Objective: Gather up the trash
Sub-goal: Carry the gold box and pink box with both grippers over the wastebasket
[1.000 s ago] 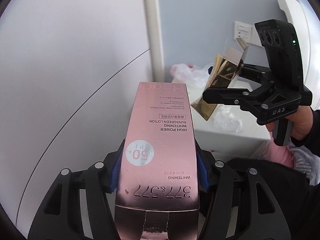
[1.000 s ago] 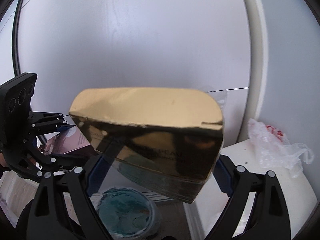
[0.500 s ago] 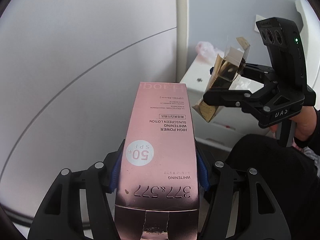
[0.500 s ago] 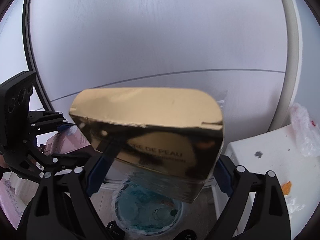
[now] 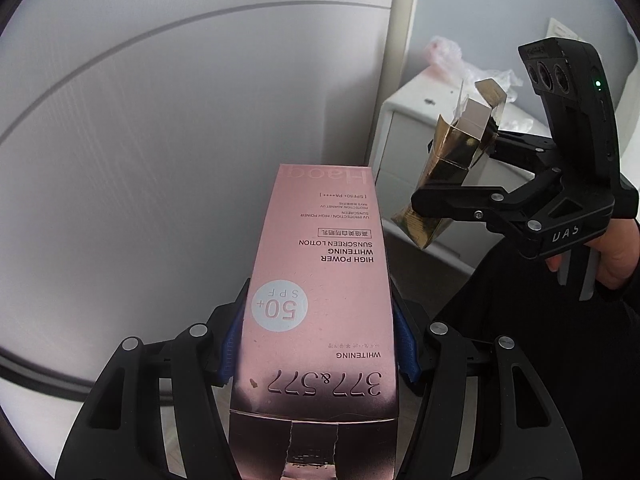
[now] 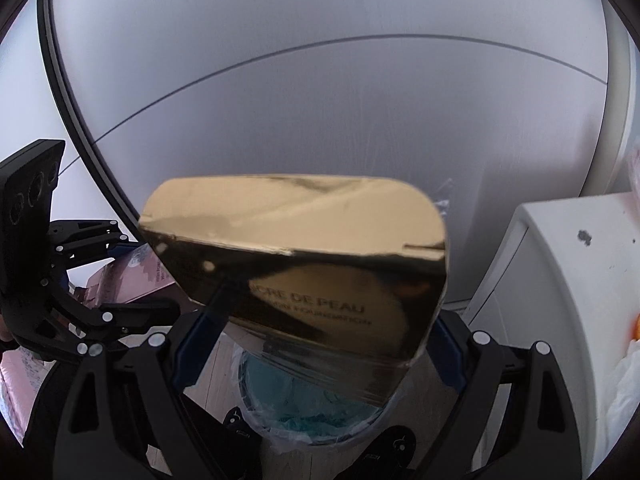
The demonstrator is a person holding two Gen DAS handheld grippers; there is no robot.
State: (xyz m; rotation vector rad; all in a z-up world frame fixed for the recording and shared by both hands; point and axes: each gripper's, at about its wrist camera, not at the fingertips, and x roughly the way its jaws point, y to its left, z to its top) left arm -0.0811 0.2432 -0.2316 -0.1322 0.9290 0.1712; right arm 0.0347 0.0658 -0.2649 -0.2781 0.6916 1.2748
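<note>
L gripper [image 5: 318,354] clamps a pink sunscreen box [image 5: 320,280], glossy, torn tape at the flap. R gripper [image 6: 316,356] clamps a mirror-gold carton [image 6: 320,276], far-end flaps open, above a lined bin [image 6: 304,416].

Both grippers clamp cartons — left gripper [image 5: 316,344] tilted steeply down, right gripper [image 6: 312,344] angled lower, hand [image 5: 612,256] on its handle.

Both sit right above the bin [image 6: 308,408]: a long pink sunscreen box [image 5: 316,292] with its taped end torn, and a shiny gold carton [image 6: 316,264], flaps open and tilted.
</note>
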